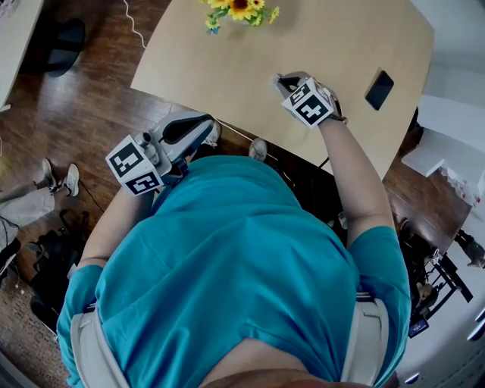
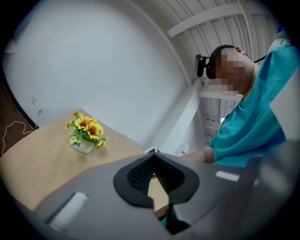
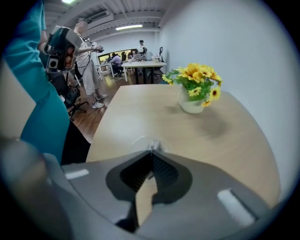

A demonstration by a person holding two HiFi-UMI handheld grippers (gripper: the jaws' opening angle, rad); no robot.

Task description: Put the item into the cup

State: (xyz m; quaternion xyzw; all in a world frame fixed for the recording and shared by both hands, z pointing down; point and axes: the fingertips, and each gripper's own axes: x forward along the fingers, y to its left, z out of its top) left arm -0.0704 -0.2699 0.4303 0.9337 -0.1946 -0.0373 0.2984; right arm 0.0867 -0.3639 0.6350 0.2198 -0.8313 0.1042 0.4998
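Teal shirt fills the foreground. Left gripper and right gripper have their fingers closed together. Sunflower pot stands on the counter, beyond the right fingers.

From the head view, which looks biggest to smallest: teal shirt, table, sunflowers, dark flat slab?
1. teal shirt, inflated by nearness to the camera
2. table
3. sunflowers, partly cut off at the top edge
4. dark flat slab
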